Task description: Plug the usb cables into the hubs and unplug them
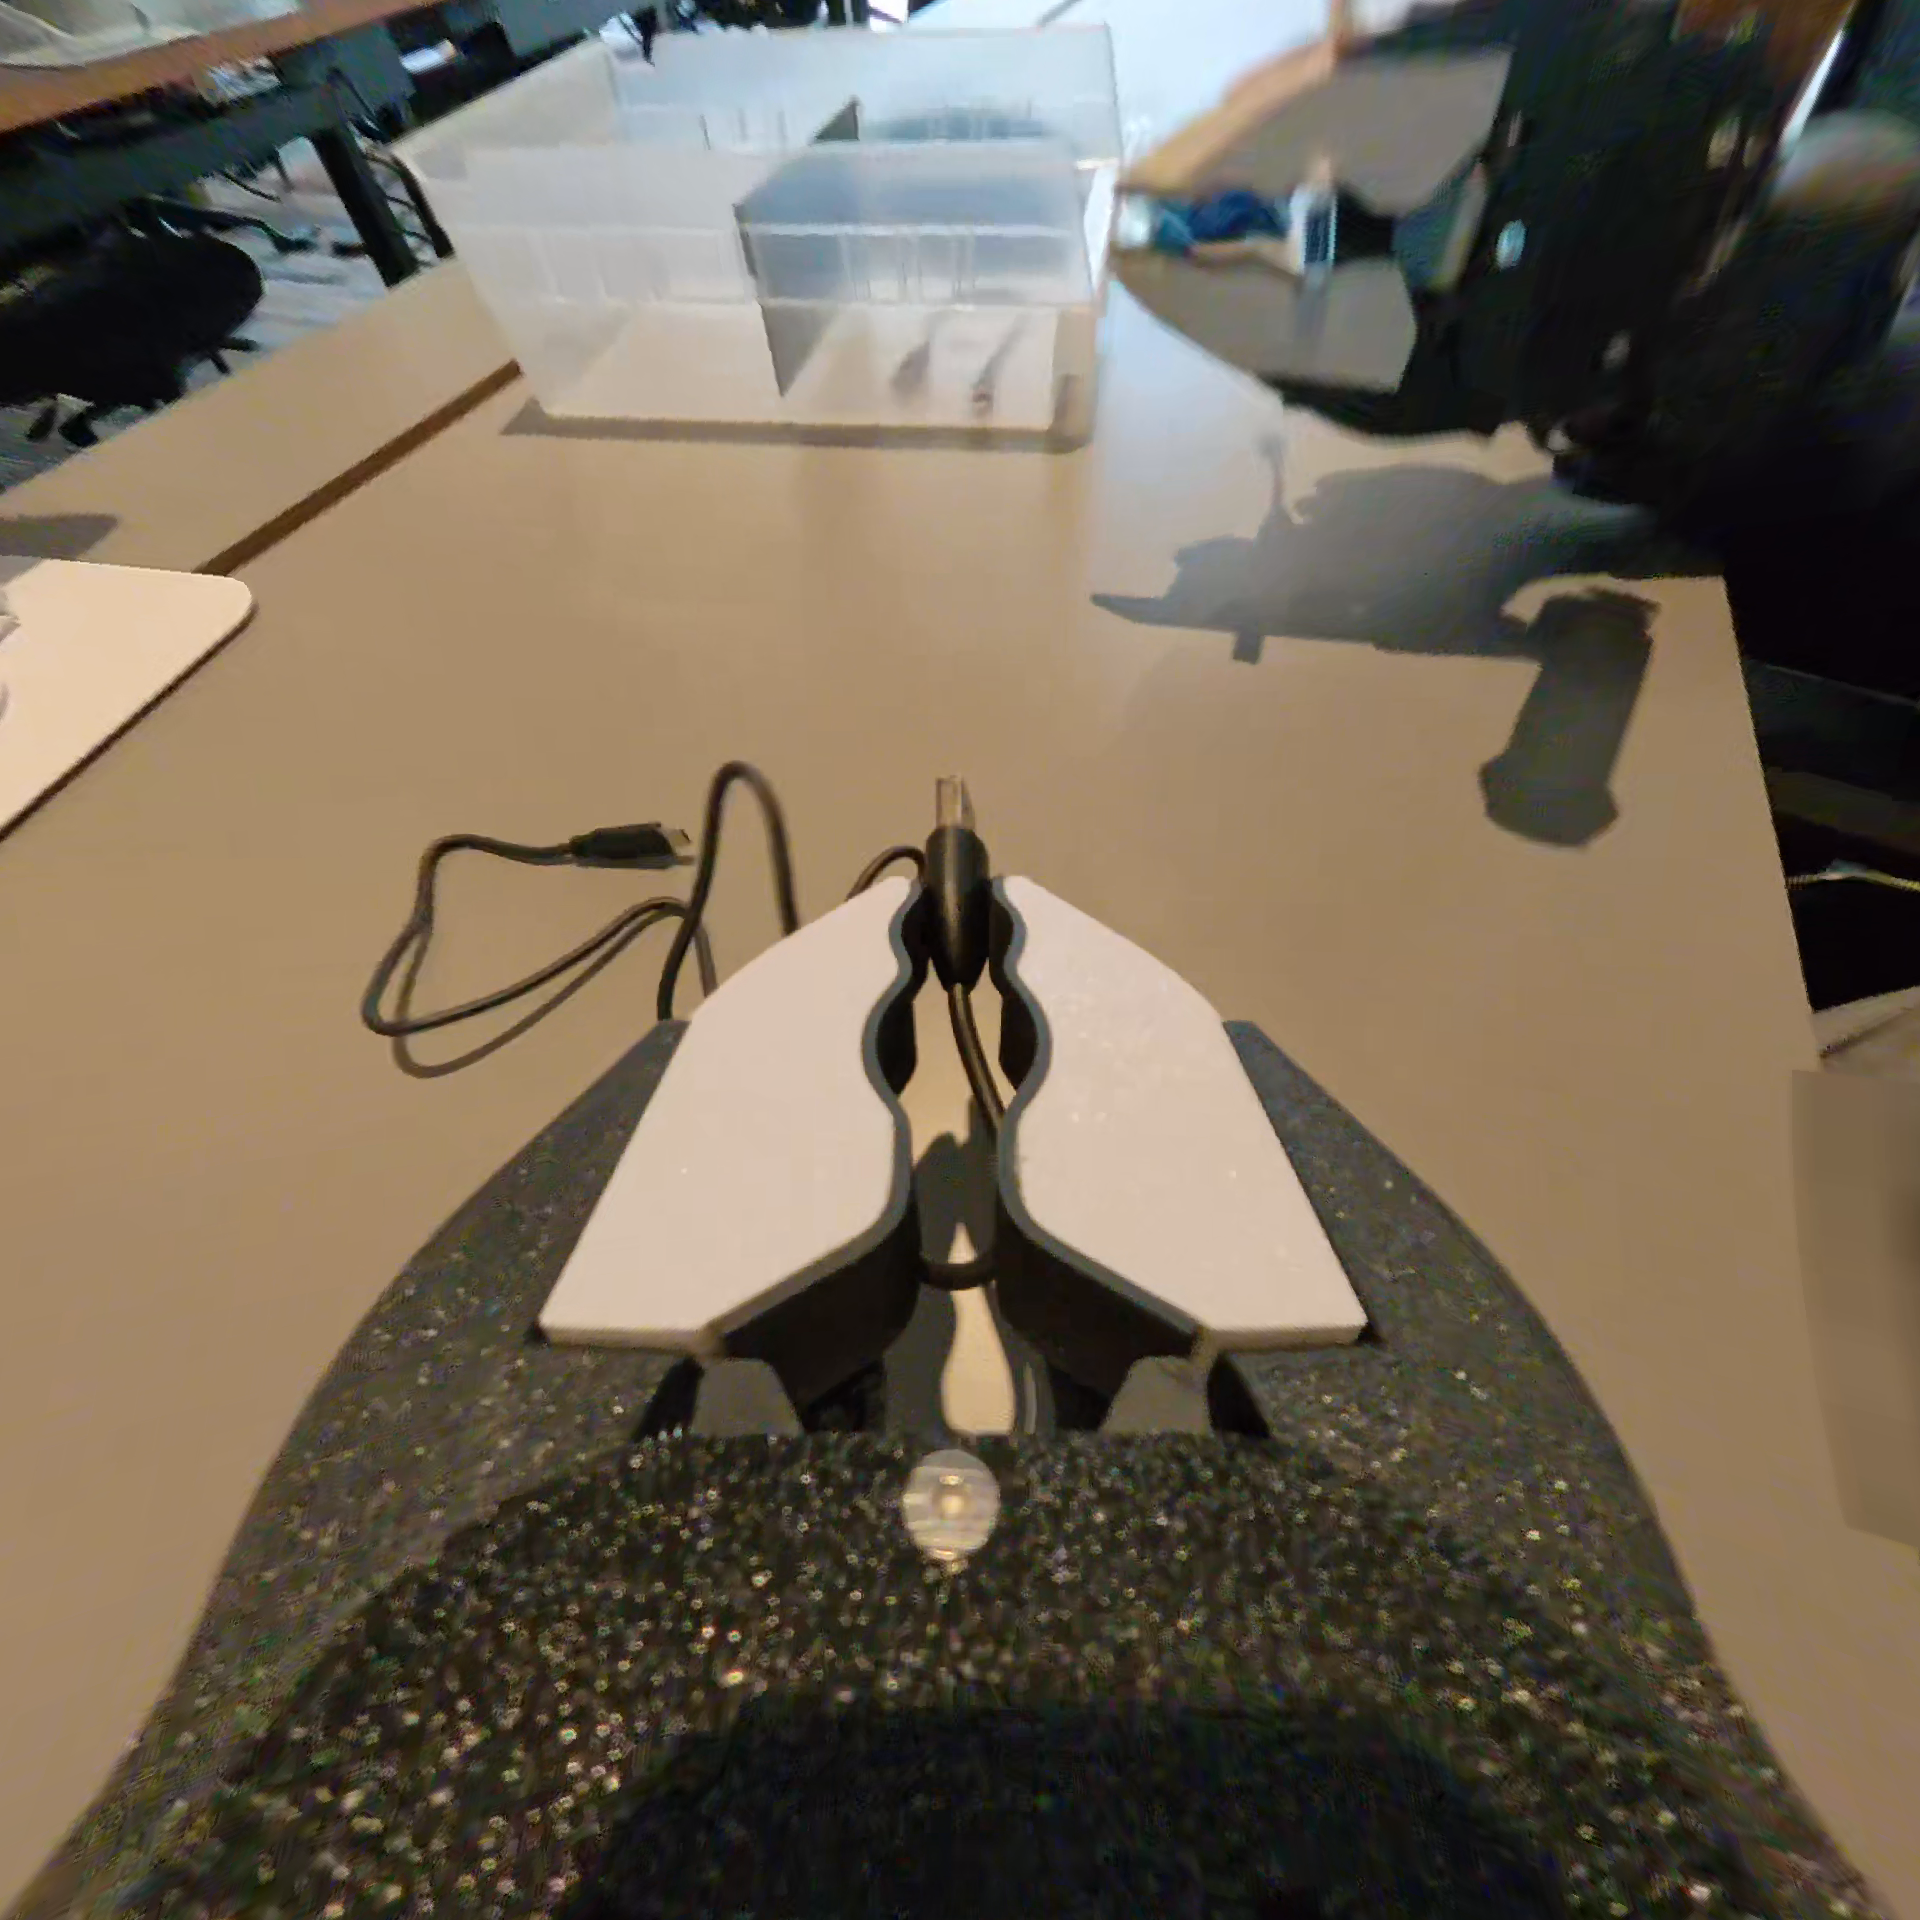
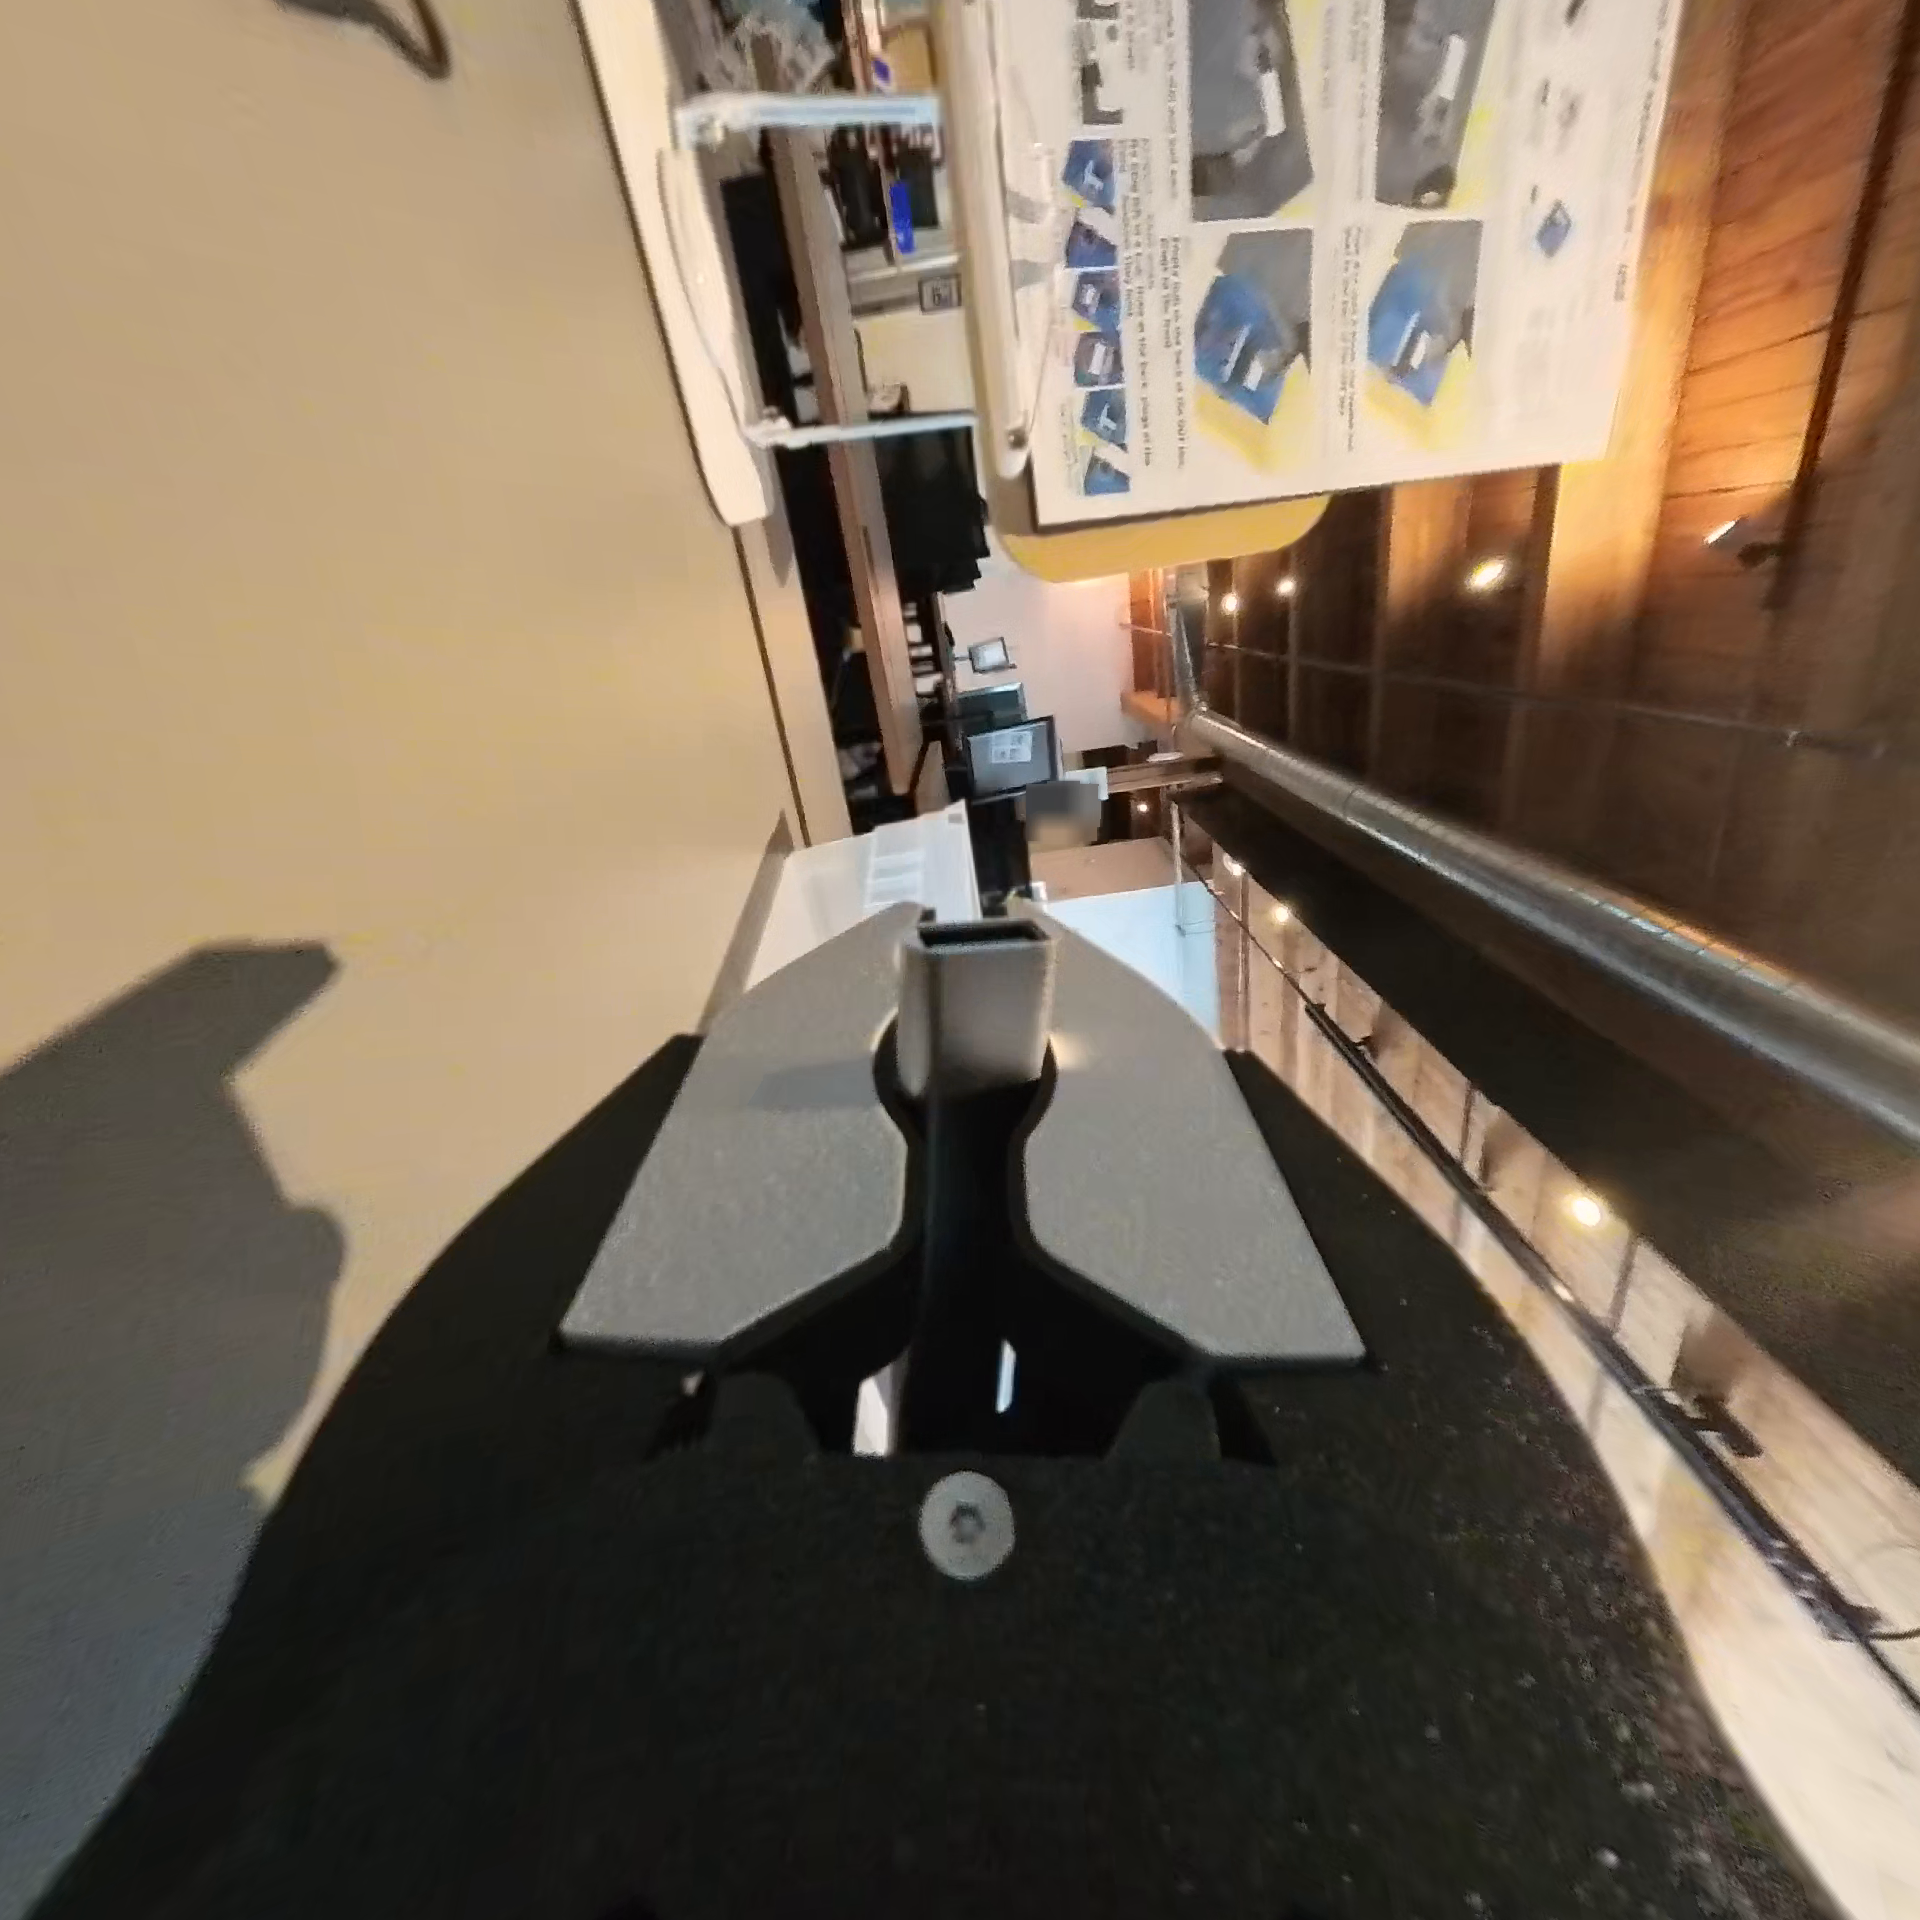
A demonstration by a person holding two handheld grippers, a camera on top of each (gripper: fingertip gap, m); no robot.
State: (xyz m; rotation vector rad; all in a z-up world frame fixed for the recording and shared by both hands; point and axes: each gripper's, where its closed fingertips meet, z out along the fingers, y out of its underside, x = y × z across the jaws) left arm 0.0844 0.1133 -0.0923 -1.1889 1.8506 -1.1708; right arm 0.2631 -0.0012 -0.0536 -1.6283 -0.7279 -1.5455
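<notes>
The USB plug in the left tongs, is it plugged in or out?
Out: the USB plug, clamped in the left tongs, points at bare table.

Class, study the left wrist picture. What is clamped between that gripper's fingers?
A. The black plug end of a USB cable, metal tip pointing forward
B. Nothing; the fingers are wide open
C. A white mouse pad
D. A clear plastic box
A: the left gripper is shut on the black USB plug, whose metal tip sticks out ahead while the rest of the cable lies looped on the table.
</notes>
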